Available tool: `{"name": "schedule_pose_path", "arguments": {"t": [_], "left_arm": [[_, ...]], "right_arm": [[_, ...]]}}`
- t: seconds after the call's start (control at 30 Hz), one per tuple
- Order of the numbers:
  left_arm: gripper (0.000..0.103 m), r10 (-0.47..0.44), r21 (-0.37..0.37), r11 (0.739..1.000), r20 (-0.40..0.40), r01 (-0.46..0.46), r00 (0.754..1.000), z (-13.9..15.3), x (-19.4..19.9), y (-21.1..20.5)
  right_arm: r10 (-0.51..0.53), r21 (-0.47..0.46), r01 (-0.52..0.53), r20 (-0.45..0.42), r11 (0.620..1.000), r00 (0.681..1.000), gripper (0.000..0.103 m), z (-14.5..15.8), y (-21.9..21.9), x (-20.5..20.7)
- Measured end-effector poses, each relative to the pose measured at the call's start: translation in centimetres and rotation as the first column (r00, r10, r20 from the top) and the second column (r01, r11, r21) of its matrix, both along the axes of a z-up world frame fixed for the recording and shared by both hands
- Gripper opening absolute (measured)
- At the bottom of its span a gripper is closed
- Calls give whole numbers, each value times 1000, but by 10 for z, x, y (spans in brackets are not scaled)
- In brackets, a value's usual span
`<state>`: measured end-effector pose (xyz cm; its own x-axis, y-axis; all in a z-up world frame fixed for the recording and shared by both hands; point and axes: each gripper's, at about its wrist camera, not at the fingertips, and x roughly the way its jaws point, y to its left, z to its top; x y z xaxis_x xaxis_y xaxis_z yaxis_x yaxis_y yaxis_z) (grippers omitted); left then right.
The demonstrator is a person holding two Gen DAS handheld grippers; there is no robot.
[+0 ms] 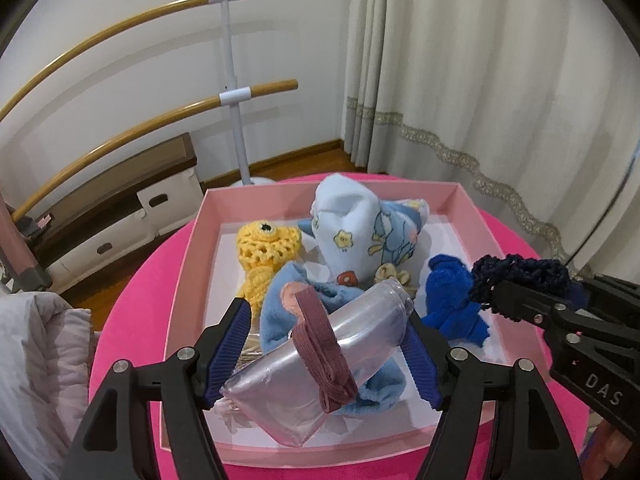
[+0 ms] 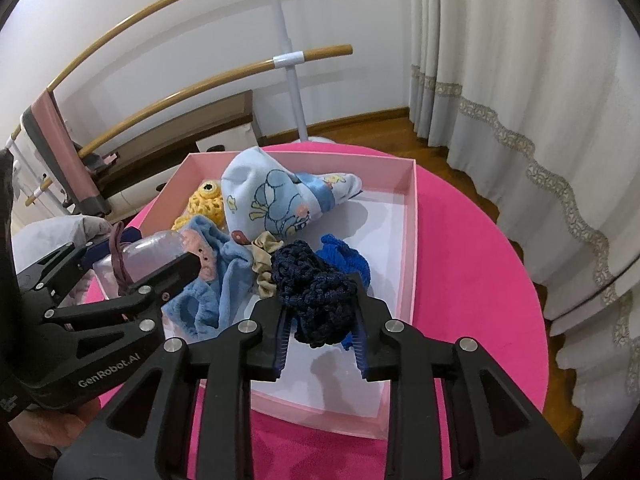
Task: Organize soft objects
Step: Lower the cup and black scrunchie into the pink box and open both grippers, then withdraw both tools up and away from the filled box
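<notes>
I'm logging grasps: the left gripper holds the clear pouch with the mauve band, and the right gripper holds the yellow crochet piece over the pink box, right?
Not quite. The right gripper holds the navy crochet piece, as the right wrist view shows. The yellow crochet piece lies in the pink box. The rest stands.

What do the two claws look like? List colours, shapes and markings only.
Both are matte black plastic with triangular cut-outs and silver round bolts. The left claw has ribbed dark-blue pads and white "GenRobot.AI" lettering on its side. The right claw has the same blue ribbed pads; its body shows white letters "DAS". No cables visible.
</notes>
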<state>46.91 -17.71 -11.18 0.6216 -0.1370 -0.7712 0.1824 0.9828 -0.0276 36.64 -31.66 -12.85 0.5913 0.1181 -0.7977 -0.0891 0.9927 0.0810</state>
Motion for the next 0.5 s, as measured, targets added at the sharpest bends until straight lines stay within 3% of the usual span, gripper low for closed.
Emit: {"name": "schedule_pose_path", "arguments": {"t": [0.17,0.2,0.23,0.37,0.43,0.5], "left_arm": [[75,3,-2,1000,-11,-3,1000,-5,6,1],[83,4,-2,1000,-12,-4,1000,-4,6,1],[90,7,-3,1000,-8,-7,1000,-4,5,2],[94,35,5,999,33,-35,999,3,1,10],[100,45,-11,999,44,-45,998,7,0,16],[102,60,-21,998,64,-59,996,10,-4,21]], "right_arm": [[-1,-2,1,-20,1000,1000,27,-6,-1,3],[2,-3,-2,-26,1000,1000,30,-7,-1,4],[3,-4,-3,-27,1000,1000,36,-8,-1,4],[-14,8,14,-13,1000,1000,64,-5,-6,3],[-25,7,25,2,1000,1000,89,-3,-8,1],[-28,12,28,14,1000,1000,103,1,-10,-1]]}}
